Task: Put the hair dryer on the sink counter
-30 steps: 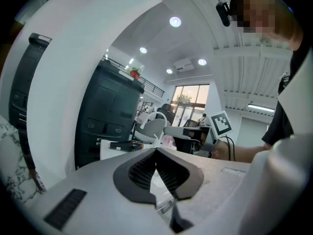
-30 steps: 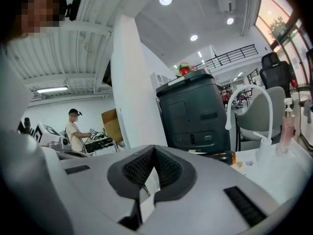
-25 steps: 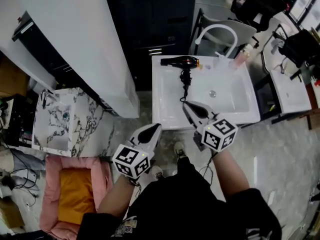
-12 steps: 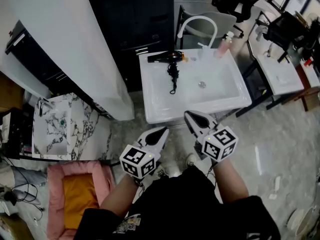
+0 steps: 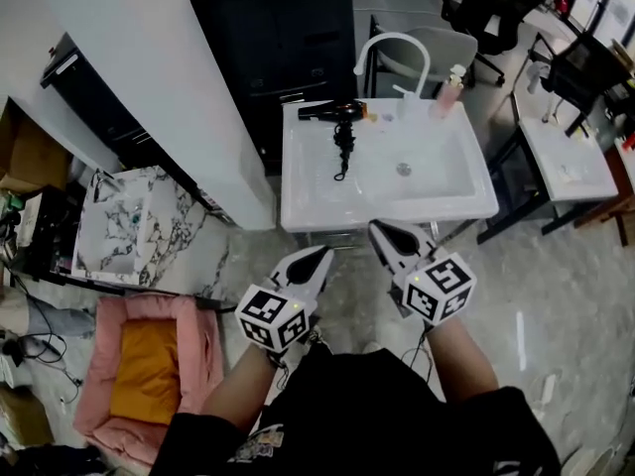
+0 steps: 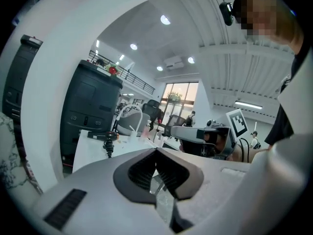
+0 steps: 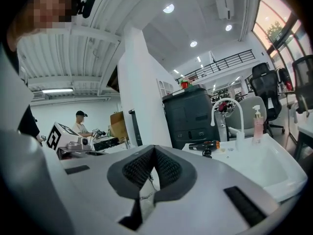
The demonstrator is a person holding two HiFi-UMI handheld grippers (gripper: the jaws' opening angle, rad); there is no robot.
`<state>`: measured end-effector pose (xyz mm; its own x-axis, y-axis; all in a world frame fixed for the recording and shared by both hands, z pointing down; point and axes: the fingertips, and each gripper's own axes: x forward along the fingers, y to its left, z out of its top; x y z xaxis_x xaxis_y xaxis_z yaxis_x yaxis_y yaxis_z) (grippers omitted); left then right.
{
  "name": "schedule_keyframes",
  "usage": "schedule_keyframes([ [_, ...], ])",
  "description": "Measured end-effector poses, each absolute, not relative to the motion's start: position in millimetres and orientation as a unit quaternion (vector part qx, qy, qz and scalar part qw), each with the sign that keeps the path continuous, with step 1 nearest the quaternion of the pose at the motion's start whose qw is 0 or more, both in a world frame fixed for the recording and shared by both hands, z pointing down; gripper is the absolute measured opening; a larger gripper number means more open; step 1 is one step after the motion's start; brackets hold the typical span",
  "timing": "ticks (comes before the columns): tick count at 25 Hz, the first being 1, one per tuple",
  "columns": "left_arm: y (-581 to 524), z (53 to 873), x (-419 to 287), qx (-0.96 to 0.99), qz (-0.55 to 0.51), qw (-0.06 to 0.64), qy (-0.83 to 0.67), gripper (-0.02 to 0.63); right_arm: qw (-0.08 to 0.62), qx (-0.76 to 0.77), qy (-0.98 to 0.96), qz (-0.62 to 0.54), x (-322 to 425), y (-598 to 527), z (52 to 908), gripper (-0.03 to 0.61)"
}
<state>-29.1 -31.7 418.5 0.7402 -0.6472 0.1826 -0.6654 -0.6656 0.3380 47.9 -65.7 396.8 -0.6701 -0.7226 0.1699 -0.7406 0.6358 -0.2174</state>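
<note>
The black hair dryer [image 5: 332, 112] lies on the back left corner of the white sink counter [image 5: 298, 204], and its coiled cord [image 5: 342, 154] hangs into the basin. It also shows small in the left gripper view as a hair dryer [image 6: 100, 136] and in the right gripper view as a hair dryer [image 7: 205, 145]. My left gripper [image 5: 319, 256] and right gripper [image 5: 379, 228] hover over the floor in front of the sink, apart from it. Both are shut and hold nothing, as the left gripper [image 6: 155, 151] and right gripper [image 7: 154, 148] show up close.
A white arched faucet [image 5: 392, 53] and a pink soap bottle [image 5: 451, 87] stand at the counter's back. A black cabinet [image 5: 288, 38] is behind the sink, a white wall to its left. A marble sink [image 5: 119, 231], a pink pet bed [image 5: 149, 365] and another sink [image 5: 566, 157] flank me.
The sink has drawn away from me. My right gripper, earlier over the sink's front edge, now hangs in front of it over the floor. Both grippers stay shut.
</note>
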Motion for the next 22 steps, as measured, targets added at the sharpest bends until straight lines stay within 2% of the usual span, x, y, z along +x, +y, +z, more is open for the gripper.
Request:
schedule_keyframes([
  [9, 28, 417, 20, 0.892, 0.023, 0.184, -0.412, 0.003, 0.02, 0.363, -0.919, 0.153, 90, -21, 405, -0.003],
  [22, 37, 419, 24, 0.885, 0.016, 0.183, -0.427, 0.003, 0.021, 0.363, -0.918, 0.155, 104, -7, 410, -0.003],
])
